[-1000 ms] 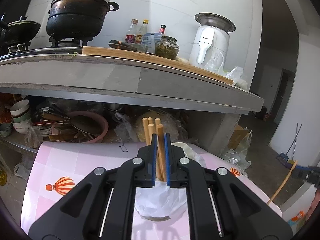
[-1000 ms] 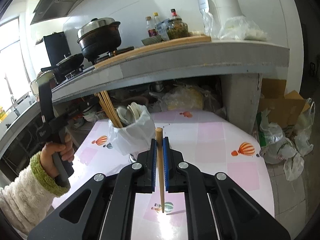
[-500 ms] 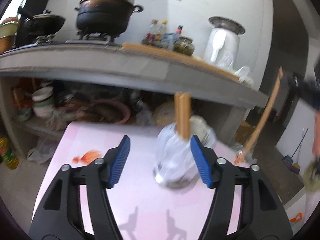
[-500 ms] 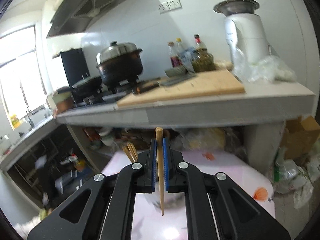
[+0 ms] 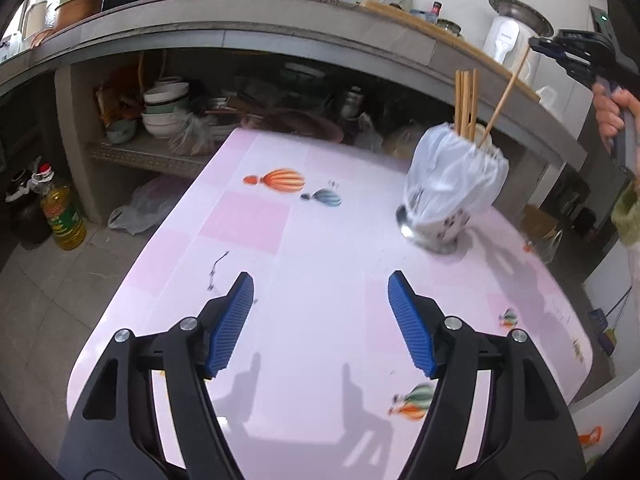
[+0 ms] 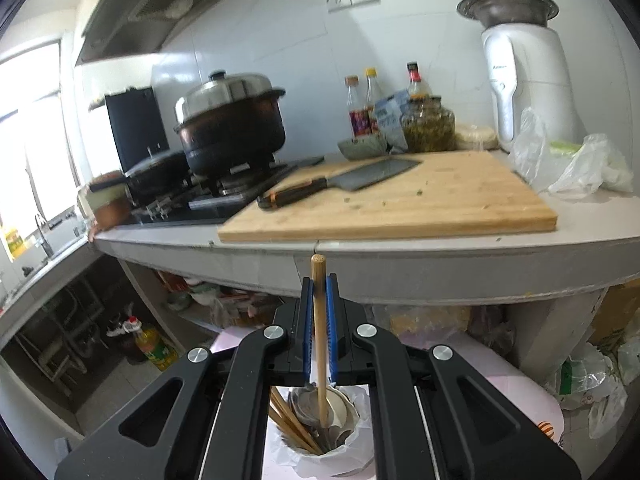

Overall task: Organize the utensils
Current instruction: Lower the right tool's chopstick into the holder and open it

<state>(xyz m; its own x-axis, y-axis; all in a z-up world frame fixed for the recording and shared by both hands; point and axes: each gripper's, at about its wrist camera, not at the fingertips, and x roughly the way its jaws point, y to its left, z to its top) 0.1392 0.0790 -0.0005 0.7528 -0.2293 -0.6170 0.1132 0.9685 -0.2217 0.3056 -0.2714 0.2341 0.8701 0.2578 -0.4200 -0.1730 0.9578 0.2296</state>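
Note:
A utensil holder (image 5: 452, 188) wrapped in white plastic stands on the pink table (image 5: 304, 264) with several chopsticks (image 5: 466, 100) upright in it. My left gripper (image 5: 320, 322) is open and empty, low over the table, well in front of the holder. My right gripper (image 6: 319, 300) is shut on a single wooden chopstick (image 6: 319, 344), held above the holder (image 6: 336, 440) with its lower tip inside the rim. That gripper (image 5: 560, 54) and its slanted chopstick (image 5: 502, 100) also show in the left wrist view. Spoons and chopsticks (image 6: 292, 424) lie inside the holder.
A concrete counter (image 6: 440, 256) overhangs the table's far side, carrying a cutting board (image 6: 400, 200) with a cleaver (image 6: 340, 184), pots, bottles and a white appliance (image 6: 524, 80). Bowls (image 5: 164, 108) sit on the shelf below. An oil bottle (image 5: 62, 212) stands on the floor at left.
My left gripper let go of the chopsticks in the holder, opened wide and pulled back low over the table. My right gripper carried its chopstick up over the holder and lowered the tip in.

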